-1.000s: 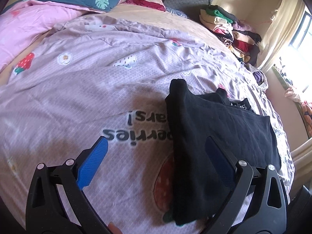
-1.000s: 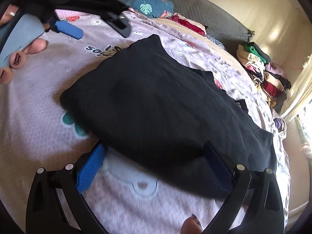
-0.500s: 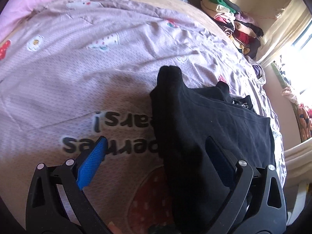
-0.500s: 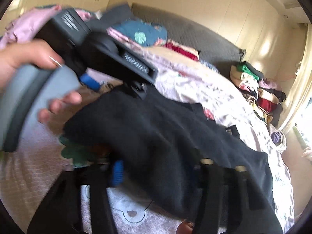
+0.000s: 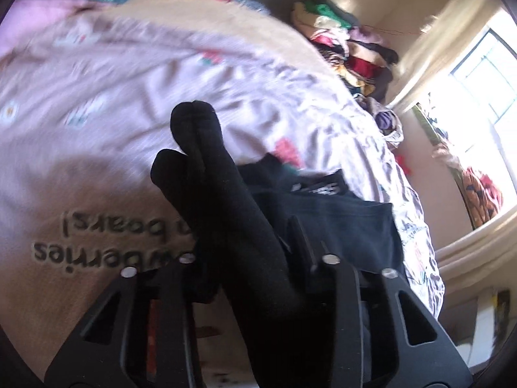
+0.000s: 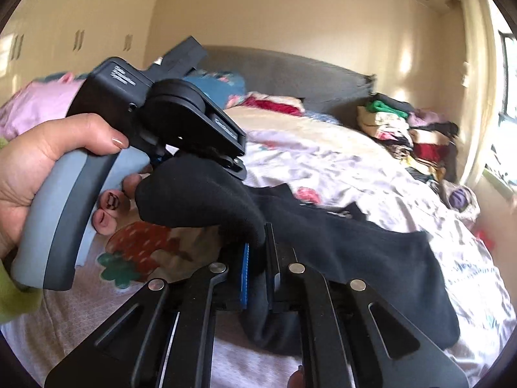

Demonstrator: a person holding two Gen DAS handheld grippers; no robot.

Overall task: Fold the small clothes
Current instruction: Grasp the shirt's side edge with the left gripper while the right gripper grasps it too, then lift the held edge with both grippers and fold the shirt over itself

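The left tongs (image 5: 255, 278) are clamping a bunched fold of the black garment (image 5: 352, 226), their fingers drawn narrow around the cloth, which is sticking up past the tips in two rounded lobes. The right tongs (image 6: 258, 278) are likewise pinching a raised edge of the same black garment (image 6: 355, 252), blue pad pressed against the fabric. The rest of the garment is lying spread on the bed's lilac printed quilt (image 6: 339, 165), trailing away to the right. In the right wrist view, the left hand (image 6: 35, 158) is gripping the grey handle of its tool just beside the lifted fold. A stack of folded clothes (image 6: 410, 129) is sitting by the headboard (image 6: 290, 71), well apart from the garment
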